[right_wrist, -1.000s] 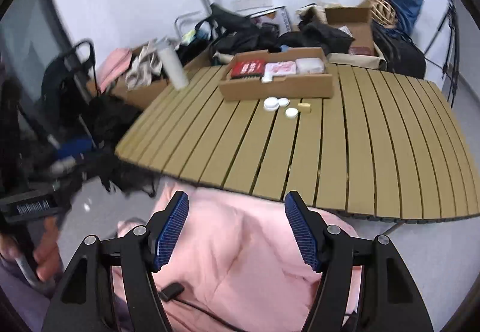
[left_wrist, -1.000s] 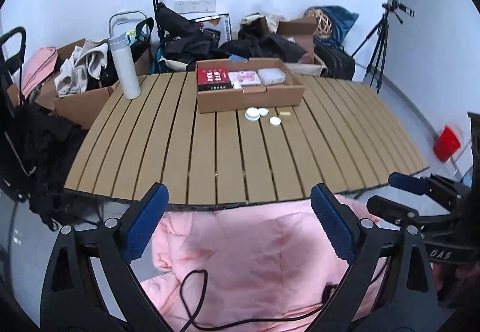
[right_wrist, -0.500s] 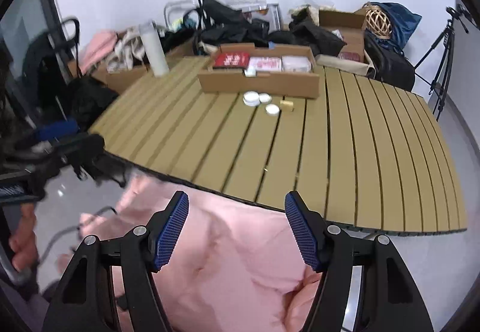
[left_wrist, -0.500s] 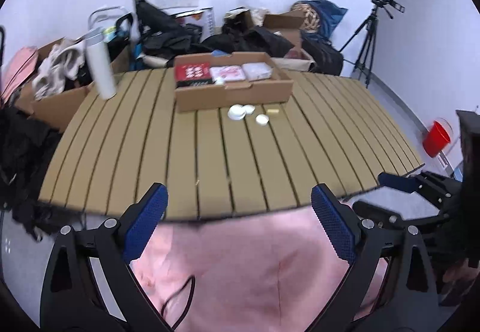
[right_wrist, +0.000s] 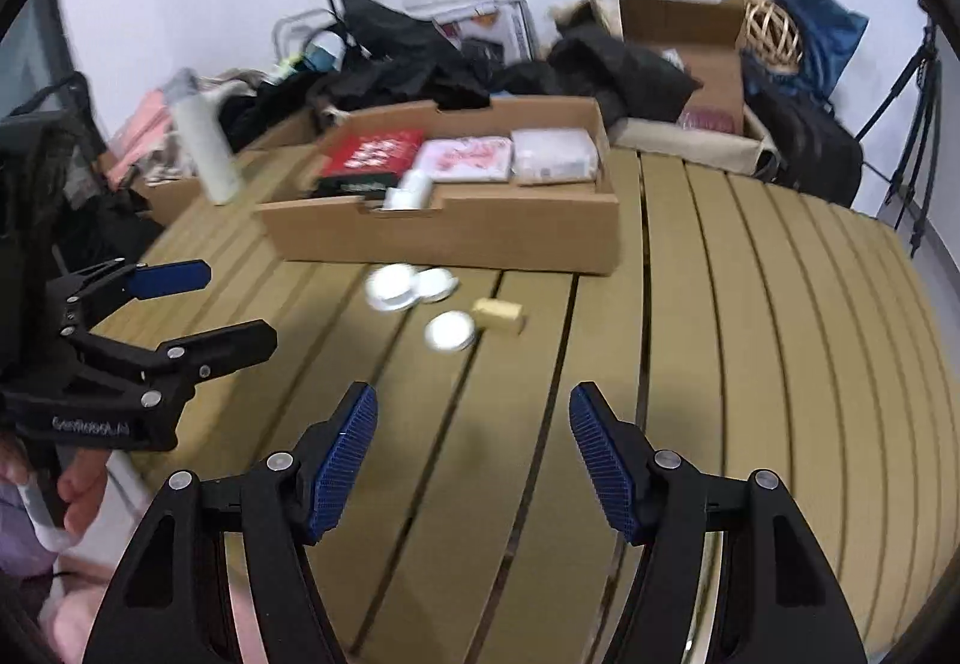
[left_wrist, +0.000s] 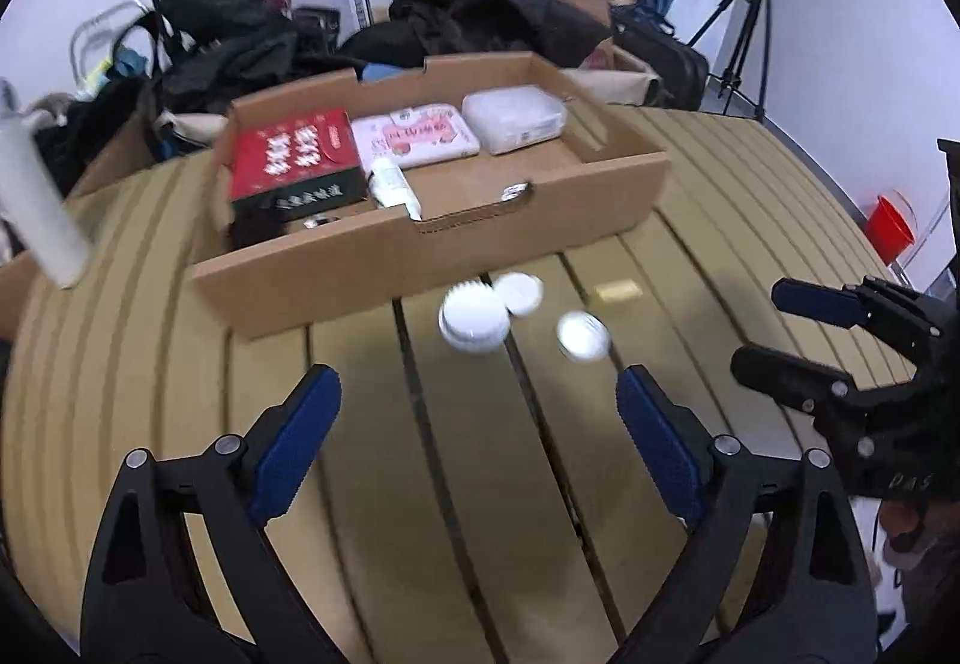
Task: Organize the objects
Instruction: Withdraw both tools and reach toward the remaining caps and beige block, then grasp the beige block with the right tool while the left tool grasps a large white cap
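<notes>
Both grippers hang over the near part of the slatted table [left_wrist: 708,244], pointing down and forward at the loose items that lie just in front of the cardboard box [left_wrist: 432,244].

Loose items: a large white jar [left_wrist: 474,317], a white lid [left_wrist: 521,292] touching it on the box side, a smaller white round piece [left_wrist: 582,335] just to the right, and a small yellow block [right_wrist: 497,315] beyond that (its long side runs roughly parallel to the box front). All four rest on the table, outside the box.

Relation to the grippers: the jar lies straight ahead of the left gripper [left_wrist: 480,406], between the lines of its two fingers. The small round piece and the block lie ahead of the right gripper [right_wrist: 474,427], slightly to its left. Neither gripper touches anything.

Left gripper: its jaws have just been closing, yet stand wide, with nothing between them. Right gripper: jaws moderately wide, empty.

Judgement: the left hand is better lined up for the jar, the right for the block.
</notes>
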{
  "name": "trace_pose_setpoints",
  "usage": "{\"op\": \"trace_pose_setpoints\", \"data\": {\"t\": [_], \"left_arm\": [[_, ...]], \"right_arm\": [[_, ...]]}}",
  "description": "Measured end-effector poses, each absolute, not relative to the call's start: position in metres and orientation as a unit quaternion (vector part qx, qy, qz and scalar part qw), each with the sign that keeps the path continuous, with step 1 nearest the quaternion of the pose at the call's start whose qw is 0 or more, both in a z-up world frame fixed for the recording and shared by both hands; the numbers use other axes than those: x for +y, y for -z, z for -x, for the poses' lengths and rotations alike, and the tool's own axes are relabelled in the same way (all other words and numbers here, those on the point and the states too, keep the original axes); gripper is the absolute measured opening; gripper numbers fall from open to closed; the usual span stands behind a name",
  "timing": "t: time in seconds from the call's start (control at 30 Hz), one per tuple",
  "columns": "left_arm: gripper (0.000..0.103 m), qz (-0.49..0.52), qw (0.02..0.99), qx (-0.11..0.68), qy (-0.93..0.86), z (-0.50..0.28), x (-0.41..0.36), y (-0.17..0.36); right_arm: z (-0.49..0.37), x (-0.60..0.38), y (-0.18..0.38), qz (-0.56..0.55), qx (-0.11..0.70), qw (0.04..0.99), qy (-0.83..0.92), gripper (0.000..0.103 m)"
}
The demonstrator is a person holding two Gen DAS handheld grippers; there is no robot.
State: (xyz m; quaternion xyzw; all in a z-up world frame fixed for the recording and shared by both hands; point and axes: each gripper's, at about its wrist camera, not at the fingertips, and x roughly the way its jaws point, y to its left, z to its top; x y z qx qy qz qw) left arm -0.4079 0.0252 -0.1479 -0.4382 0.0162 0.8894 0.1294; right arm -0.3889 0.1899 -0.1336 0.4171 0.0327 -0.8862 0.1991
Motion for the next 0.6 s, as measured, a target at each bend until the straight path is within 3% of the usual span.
{"op": "trace_pose_setpoints", "data": {"t": [0.2,0.33,0.37,0.47,0.6], "left_arm": [[0.073,0.465,0.13,0.003,-0.875,0.45,0.031,0.192],[0.065,0.452,0.123,0.009,-0.884,0.457,0.036,0.202],[0.06,0.45,0.127,0.012,-0.884,0.457,0.037,0.203],[0.036,0.442,0.132,0.018,-0.887,0.455,0.038,0.202],[0.036,0.451,0.124,0.006,-0.884,0.455,0.036,0.199]], "right_arm": [[0.447,0.172,0.179,-0.448,0.011,0.199,0.871,0.069],[0.463,0.164,0.195,-0.462,0.004,0.188,0.866,0.052],[0.466,0.163,0.199,-0.468,0.005,0.186,0.864,0.043],[0.469,0.164,0.2,-0.462,-0.001,0.178,0.869,0.036],[0.468,0.164,0.198,-0.466,-0.007,0.179,0.866,0.035]]}}
